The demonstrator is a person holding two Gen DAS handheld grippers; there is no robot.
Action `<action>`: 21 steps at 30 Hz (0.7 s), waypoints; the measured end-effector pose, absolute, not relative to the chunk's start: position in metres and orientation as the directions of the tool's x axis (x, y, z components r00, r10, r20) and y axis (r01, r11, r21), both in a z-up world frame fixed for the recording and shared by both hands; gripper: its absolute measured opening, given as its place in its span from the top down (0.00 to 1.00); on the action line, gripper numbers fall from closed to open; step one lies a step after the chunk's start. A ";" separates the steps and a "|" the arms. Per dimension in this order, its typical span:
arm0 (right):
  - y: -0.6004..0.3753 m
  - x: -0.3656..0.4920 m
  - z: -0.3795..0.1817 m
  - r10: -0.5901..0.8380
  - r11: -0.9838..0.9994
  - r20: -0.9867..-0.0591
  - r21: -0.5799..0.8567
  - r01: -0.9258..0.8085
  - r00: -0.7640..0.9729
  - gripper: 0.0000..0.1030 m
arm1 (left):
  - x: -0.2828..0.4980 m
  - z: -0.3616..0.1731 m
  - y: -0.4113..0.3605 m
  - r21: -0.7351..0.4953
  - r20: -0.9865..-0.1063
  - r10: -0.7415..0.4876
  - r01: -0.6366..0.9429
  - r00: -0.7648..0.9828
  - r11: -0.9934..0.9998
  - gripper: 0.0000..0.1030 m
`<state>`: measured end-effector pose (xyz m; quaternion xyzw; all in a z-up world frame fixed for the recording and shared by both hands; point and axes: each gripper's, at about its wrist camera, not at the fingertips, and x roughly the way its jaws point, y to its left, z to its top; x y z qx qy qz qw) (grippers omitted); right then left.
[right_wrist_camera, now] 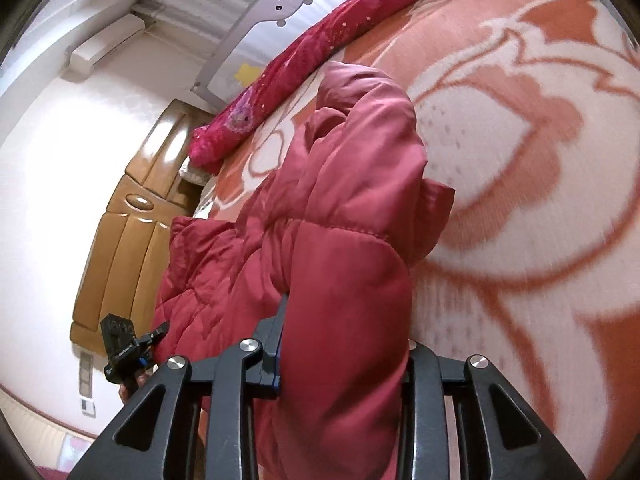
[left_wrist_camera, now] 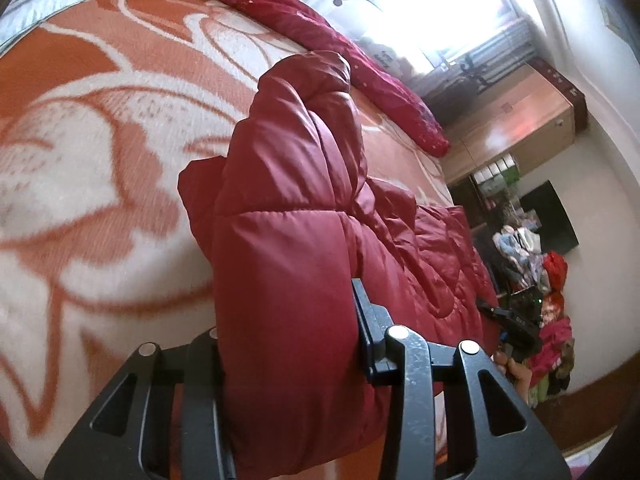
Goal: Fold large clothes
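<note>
A red puffer jacket (left_wrist_camera: 296,216) lies partly on the bed, with its near edge lifted off the blanket. My left gripper (left_wrist_camera: 286,332) is shut on a thick padded fold of it. The right-hand finger (left_wrist_camera: 364,320) presses the fabric, and the other finger is hidden behind the padding. In the right wrist view the same jacket (right_wrist_camera: 352,208) bulges between the jaws of my right gripper (right_wrist_camera: 344,344), which is shut on another fold. Each view shows the other gripper beyond the jacket: the right one (left_wrist_camera: 516,328) and the left one (right_wrist_camera: 124,344).
An orange and white flowered blanket (left_wrist_camera: 100,140) covers the bed. A rolled crimson quilt (left_wrist_camera: 320,36) lies along its far edge, before a grey bed rail (right_wrist_camera: 280,4). A wooden wardrobe (right_wrist_camera: 132,216) and a pile of clothes (left_wrist_camera: 552,312) stand beside the bed.
</note>
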<state>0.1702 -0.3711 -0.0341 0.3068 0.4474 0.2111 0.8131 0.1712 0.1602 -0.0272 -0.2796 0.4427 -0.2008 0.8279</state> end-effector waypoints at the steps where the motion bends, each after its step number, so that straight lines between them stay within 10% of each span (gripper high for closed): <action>1: -0.372 0.160 -0.035 0.621 0.720 -0.598 0.691 -0.067 0.507 0.70 | 0.160 -0.028 0.162 -0.641 -0.623 -0.582 0.086 0.522 0.763 0.65; 21: -0.375 0.061 -0.074 0.607 0.712 -0.613 0.702 -0.003 0.506 0.65 | 0.071 -0.071 0.181 -0.633 -0.650 -0.549 0.025 0.525 0.774 0.64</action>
